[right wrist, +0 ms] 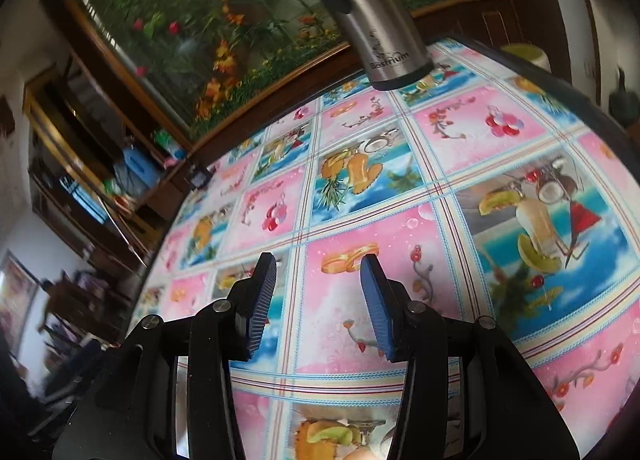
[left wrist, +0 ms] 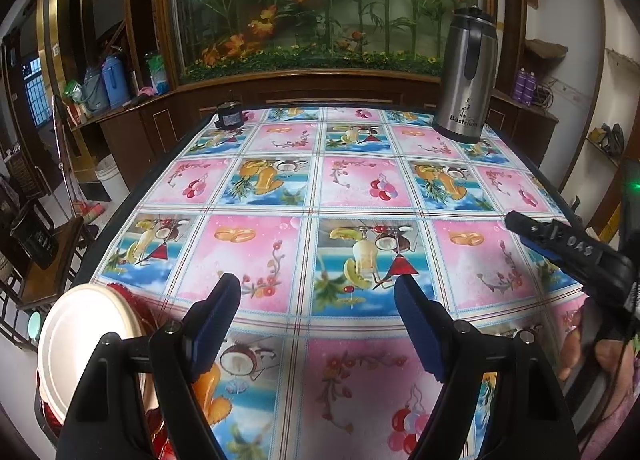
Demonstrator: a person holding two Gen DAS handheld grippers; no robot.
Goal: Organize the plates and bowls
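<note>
A cream-white round plate (left wrist: 76,340) leans tilted in a red holder (left wrist: 132,300) at the table's near-left corner, just left of my left gripper's left finger. My left gripper (left wrist: 318,284) is open over the patterned tablecloth, with nothing between its blue pads. My right gripper (right wrist: 318,264) is also open above the cloth, its pads apart and empty. From the left wrist view the right gripper (left wrist: 520,224) comes in from the right edge, with a person's hand (left wrist: 580,348) below it. No bowl shows in either view.
A tall steel flask (left wrist: 466,76) (right wrist: 372,20) stands at the far right of the table (left wrist: 360,180). A small dark jar (left wrist: 229,115) sits at the far-left corner. A wooden chair (left wrist: 48,260) stands left of the table. A glass cabinet of artificial plants lies behind.
</note>
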